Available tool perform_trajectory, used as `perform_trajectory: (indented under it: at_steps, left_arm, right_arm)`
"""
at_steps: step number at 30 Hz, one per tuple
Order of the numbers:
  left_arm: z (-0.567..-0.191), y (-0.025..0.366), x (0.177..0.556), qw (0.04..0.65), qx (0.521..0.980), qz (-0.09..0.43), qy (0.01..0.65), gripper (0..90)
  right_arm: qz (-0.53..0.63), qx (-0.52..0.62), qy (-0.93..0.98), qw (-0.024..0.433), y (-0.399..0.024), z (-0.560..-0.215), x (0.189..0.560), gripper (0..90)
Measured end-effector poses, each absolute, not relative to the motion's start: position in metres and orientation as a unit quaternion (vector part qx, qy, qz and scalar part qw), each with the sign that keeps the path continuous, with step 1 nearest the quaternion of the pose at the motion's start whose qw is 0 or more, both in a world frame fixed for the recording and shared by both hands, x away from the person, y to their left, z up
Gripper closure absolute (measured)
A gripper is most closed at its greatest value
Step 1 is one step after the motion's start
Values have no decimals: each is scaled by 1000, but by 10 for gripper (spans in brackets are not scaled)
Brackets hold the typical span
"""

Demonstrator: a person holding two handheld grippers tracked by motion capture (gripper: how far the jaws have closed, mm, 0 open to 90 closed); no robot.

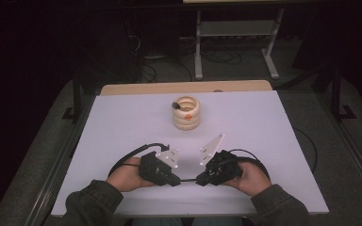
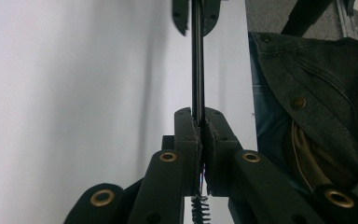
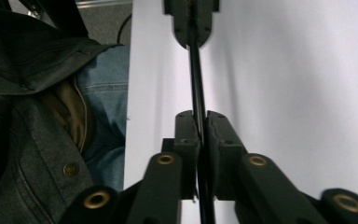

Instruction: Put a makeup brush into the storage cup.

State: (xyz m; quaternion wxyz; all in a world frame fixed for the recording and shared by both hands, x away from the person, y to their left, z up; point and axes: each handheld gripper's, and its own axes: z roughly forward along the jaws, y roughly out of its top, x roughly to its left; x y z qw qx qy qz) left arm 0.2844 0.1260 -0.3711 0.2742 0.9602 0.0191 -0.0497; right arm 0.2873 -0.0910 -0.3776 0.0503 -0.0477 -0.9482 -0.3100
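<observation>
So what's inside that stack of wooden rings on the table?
At the top of the stack of wooden rings, a small dark object rests on the rim and an orange one sits by it. The rings hide anything deeper.

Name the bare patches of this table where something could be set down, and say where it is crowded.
Free: the white table left and right of the stacked wooden rings, and between the rings and the hands. Crowded: the near edge, where the left tongs and right tongs grip one thin black rod.
</observation>
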Motion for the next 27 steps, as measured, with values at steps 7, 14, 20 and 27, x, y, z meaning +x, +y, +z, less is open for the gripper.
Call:
perform_trajectory:
  at_steps: [7, 14, 20, 27]
  left_arm:
    - [-375, 121, 281, 241, 970, -38, 11, 856]
    - [-374, 124, 280, 260, 965, -31, 16, 832]
    - [-368, 146, 290, 318, 945, -38, 68, 645]
    - [-367, 166, 295, 352, 929, -47, 105, 587]
  right_arm:
    - [-268, -34, -961, 51, -77, -380, 284, 730]
    - [-254, -31, -966, 45, -71, -384, 282, 845]
    - [-292, -53, -954, 40, -89, -384, 279, 847]
    - [-319, -84, -944, 29, -115, -385, 279, 847]
